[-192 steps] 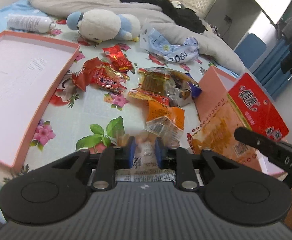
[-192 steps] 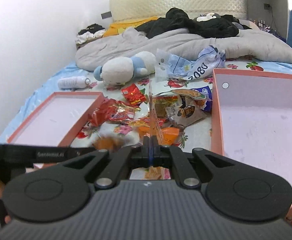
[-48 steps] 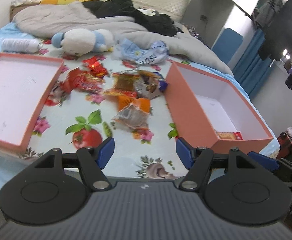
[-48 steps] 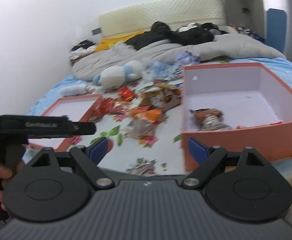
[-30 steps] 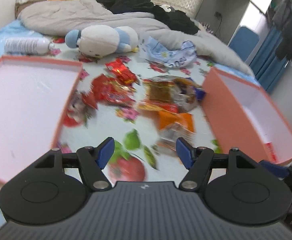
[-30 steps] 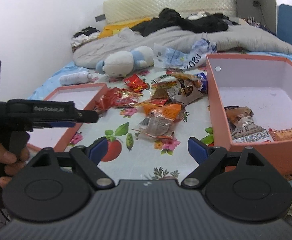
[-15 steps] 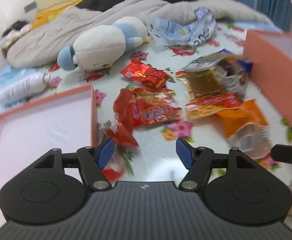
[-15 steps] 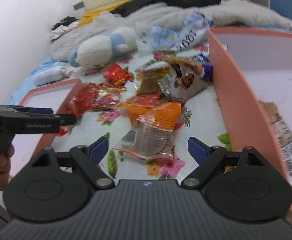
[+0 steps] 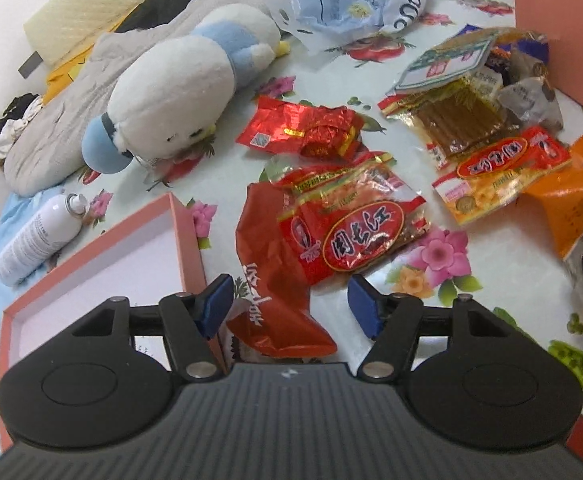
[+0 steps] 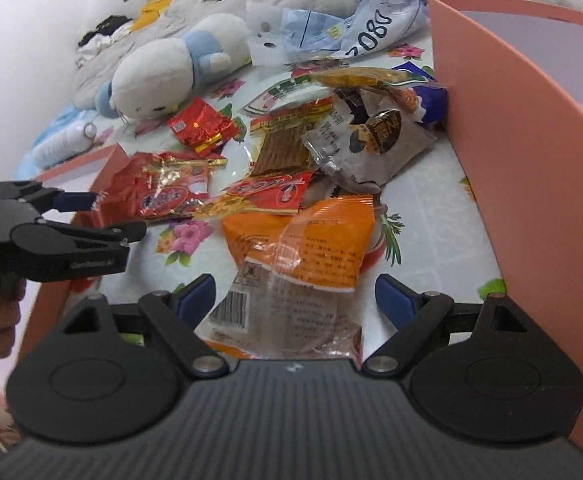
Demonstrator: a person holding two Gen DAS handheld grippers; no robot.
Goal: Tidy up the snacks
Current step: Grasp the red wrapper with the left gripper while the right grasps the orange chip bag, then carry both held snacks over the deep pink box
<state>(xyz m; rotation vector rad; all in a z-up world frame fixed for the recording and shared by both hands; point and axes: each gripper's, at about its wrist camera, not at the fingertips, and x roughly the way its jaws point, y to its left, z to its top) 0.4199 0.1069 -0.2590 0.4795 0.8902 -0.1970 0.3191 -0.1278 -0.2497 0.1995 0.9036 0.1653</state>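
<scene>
Hovering spread wide over the floral bed sheet (image 9: 371,60), the left tongs (image 9: 291,300) straddle a crumpled red foil snack bag (image 9: 275,292), while the equally splayed right tongs (image 10: 295,300) straddle an orange-and-clear plastic snack packet (image 10: 299,264).

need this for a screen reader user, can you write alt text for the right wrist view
The open right gripper hovers low over an orange and clear snack packet that lies between its blue fingertips on a floral bedsheet. More snack packets are piled beyond it, a tall pink box stands to the right, and the open left gripper reaches toward a red packet beside a plush toy.
</scene>
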